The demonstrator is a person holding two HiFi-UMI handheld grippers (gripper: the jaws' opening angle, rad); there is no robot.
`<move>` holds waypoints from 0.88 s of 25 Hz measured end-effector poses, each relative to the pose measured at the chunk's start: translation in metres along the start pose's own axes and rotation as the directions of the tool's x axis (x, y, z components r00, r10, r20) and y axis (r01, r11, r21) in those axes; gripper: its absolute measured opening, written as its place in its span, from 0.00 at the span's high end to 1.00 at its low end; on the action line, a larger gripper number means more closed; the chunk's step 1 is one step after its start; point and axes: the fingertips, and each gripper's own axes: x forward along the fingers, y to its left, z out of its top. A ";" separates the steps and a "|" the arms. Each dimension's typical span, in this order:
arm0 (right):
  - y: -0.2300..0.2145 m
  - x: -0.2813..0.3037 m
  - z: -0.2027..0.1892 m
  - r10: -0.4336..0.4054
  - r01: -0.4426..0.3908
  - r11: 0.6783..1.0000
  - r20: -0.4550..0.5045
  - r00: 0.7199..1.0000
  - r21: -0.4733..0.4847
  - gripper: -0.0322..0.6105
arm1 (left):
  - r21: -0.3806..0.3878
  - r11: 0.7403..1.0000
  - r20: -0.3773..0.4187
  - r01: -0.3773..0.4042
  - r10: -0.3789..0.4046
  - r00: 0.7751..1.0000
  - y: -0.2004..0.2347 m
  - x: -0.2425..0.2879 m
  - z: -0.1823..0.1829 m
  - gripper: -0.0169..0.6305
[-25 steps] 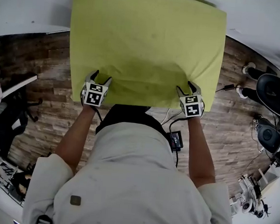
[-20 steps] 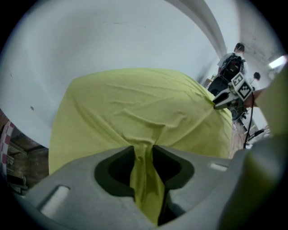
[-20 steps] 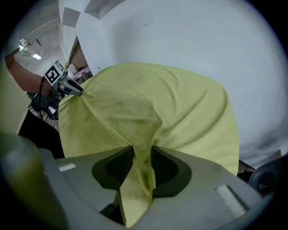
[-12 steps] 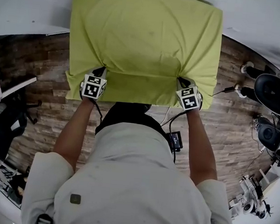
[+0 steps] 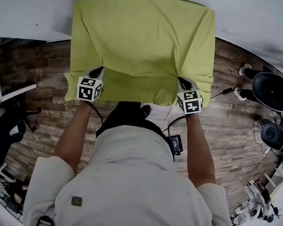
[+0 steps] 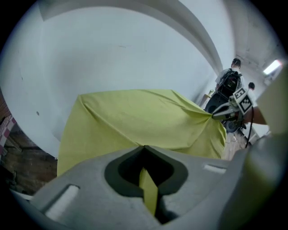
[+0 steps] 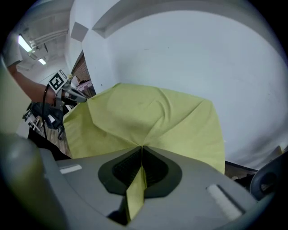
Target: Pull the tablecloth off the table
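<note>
Tablecloth (image 5: pixel 143 36) stretches away from the person (image 5: pixel 130 183), left claw (image 5: pixel 100 71) and right claw (image 5: pixel 182 82) clenching its near edge.

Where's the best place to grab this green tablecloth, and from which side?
Pinch the tablecloth near its front edge, toward each corner, coming from the person's side: the cloth folds thin between jaws there, as the left gripper and right gripper show.

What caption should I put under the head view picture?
Left claw and right claw pinch the near edge of the yellow-green tablecloth, fabric bunched at each grip.
</note>
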 end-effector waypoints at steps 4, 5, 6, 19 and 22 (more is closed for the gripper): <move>0.003 -0.023 0.007 -0.004 0.002 1.000 0.060 0.998 0.029 0.92 | 0.006 1.000 0.067 0.010 -0.011 0.998 -0.018 -0.018 0.017 0.97; 0.003 -0.029 0.008 -0.004 0.001 0.999 0.075 0.997 0.037 0.92 | 0.009 1.000 0.083 0.013 -0.014 0.996 -0.022 -0.024 0.021 0.97; 0.003 -0.036 0.008 -0.002 -0.001 0.999 0.087 0.996 0.043 0.92 | 0.012 1.000 0.097 0.015 -0.016 0.995 -0.026 -0.029 0.025 0.97; 0.030 -0.128 0.034 0.009 -0.005 1.000 0.265 0.964 -0.016 0.92 | 0.026 1.000 0.290 -0.018 0.009 0.957 -0.060 -0.122 0.052 0.97; 0.039 -0.155 0.042 0.012 -0.004 1.000 0.320 0.947 -0.026 0.92 | 0.035 0.999 0.345 -0.029 0.015 0.938 -0.070 -0.154 0.058 0.97</move>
